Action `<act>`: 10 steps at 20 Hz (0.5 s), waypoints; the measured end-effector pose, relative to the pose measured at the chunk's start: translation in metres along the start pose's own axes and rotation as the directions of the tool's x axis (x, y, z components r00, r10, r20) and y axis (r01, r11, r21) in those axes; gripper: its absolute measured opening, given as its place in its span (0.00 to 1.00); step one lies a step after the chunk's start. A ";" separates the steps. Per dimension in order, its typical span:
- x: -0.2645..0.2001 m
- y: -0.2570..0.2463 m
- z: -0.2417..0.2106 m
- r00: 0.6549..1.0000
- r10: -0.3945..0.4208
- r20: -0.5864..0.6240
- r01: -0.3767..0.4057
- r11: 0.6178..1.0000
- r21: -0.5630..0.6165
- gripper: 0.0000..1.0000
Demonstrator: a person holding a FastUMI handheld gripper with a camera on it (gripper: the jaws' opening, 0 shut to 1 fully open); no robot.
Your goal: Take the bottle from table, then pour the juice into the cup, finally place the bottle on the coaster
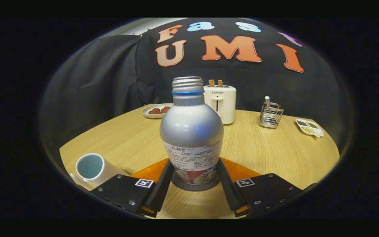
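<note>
Hand-held gripper (pixel 192 184) clasps bottle (pixel 191 131) — toaster (pixel 220 103) reads "SUPOR".

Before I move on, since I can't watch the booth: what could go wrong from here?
1. The bottle has no cap, so a tilt or jolt could spill juice on the table.
2. The tongs flank its base closely; opening unevenly might tip it off the dark coaster.
3. The cup stands close beside the tongs; pulling back carelessly could knock it.
</note>
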State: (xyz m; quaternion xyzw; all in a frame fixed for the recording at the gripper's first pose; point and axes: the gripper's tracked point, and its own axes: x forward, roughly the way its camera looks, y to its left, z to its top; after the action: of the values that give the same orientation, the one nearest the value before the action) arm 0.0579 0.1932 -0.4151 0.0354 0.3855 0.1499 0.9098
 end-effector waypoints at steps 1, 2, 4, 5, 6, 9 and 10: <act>0.000 0.000 0.000 1.000 0.006 -0.002 -0.006 1.000 0.008 0.76; 0.000 0.001 -0.002 1.000 0.014 -0.013 -0.014 1.000 0.018 0.77; 0.000 0.000 -0.013 0.998 0.021 -0.064 -0.018 0.998 0.053 0.79; -0.001 -0.001 -0.016 0.996 0.021 -0.083 -0.014 0.997 0.076 0.80; -0.004 -0.001 -0.013 0.996 0.022 -0.082 -0.014 0.995 0.094 0.83; -0.016 -0.006 0.008 1.000 0.001 -0.011 0.000 0.996 0.085 0.88; -0.022 -0.009 0.016 1.000 -0.009 0.016 0.008 0.997 0.074 0.92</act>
State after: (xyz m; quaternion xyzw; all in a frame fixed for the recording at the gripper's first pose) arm 0.0572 0.1794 -0.3902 0.0684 0.3835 0.1314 0.9116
